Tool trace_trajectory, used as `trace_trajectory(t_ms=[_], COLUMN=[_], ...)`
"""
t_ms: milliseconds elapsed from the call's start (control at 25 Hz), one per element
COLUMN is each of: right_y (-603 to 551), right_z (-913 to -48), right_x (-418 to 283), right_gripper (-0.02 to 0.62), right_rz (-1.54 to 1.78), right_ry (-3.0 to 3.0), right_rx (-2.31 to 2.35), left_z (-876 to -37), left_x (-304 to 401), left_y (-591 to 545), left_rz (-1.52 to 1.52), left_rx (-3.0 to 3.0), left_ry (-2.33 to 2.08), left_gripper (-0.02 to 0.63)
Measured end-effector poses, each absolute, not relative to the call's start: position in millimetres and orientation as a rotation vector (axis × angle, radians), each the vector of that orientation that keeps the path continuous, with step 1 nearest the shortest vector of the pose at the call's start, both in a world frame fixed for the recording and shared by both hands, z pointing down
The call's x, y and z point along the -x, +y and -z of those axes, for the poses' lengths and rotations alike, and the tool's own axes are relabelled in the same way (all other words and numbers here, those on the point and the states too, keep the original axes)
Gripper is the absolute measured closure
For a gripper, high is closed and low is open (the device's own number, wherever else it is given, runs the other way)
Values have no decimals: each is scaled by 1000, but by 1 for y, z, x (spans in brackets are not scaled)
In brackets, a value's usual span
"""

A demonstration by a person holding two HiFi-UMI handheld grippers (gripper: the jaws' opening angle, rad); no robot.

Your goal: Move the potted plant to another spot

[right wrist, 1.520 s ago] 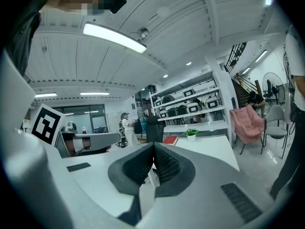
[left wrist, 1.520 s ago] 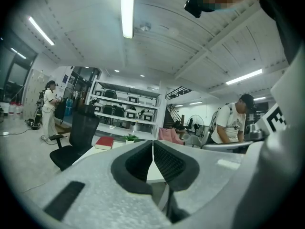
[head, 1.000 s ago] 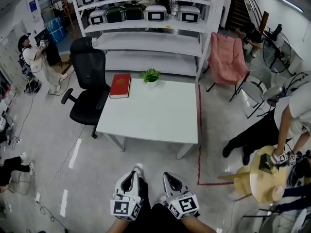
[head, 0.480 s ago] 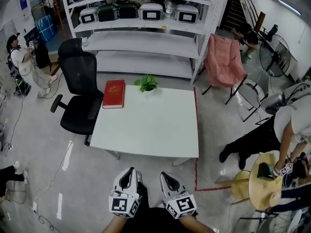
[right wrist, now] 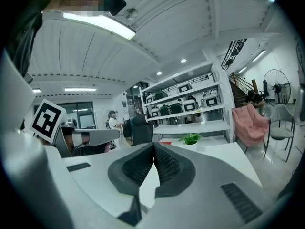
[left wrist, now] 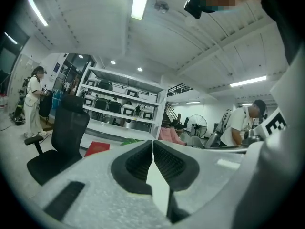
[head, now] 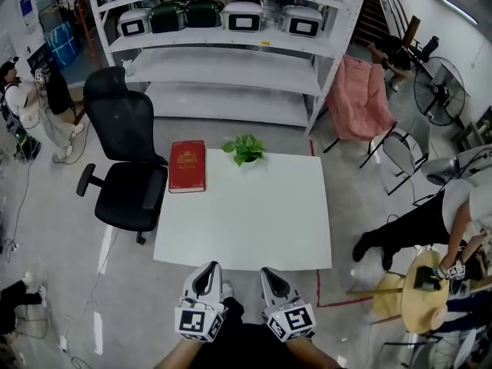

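Note:
A small potted plant (head: 244, 149) with green leaves in a white pot stands at the far edge of the white table (head: 246, 214). The right gripper view shows the plant (right wrist: 191, 139) beyond the jaws; in the left gripper view only its leaves (left wrist: 131, 140) peek over the jaw. My left gripper (head: 207, 270) and right gripper (head: 270, 274) hang side by side just short of the table's near edge, far from the plant. Both are shut with nothing between them: the left gripper (left wrist: 153, 144) and the right gripper (right wrist: 153, 147) each have their pads touching at the tips.
A red book (head: 187, 165) lies on the table's far left corner. A black office chair (head: 123, 160) stands left of the table, and grey shelving (head: 223, 60) stands behind it. A pink folding chair (head: 357, 98), a red floor line (head: 317, 279) and a person at a round wooden table (head: 419, 294) are on the right.
The table has come closer to me and now reaches nearly to the grippers. Both grippers stay shut, low in the view.

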State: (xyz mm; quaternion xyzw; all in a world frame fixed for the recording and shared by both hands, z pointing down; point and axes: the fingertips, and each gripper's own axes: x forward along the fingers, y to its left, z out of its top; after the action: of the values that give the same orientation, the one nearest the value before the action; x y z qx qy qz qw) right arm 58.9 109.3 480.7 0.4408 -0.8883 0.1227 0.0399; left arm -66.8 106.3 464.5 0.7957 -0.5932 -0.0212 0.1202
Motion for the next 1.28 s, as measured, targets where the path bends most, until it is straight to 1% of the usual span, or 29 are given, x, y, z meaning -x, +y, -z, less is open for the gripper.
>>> trace_trajectory(t_ms=[240,560,1000,1280], right_y=[62,16,-72,-136], right_z=[-474,-469,-465,-464], right_x=[-29,-14,-14,-19], right_gripper=[584,584,584,584], right_rz=[-369,-345,-306,-304], right_ry=[-2699,-2682,-2705,-2715], right_rx=[-1427,-1459,-1453,-1438], left_z=[-463,-465,-462,-458], left_x=[102,116,121,107], left_y=[62,27,-47,-104], left_rz=[62,79,100,96], left_rx=[-2356,-2363,-2342,-2346], left_ry=[-1699,-1662,-1692,-1678], left_gripper=[583,583,583,583])
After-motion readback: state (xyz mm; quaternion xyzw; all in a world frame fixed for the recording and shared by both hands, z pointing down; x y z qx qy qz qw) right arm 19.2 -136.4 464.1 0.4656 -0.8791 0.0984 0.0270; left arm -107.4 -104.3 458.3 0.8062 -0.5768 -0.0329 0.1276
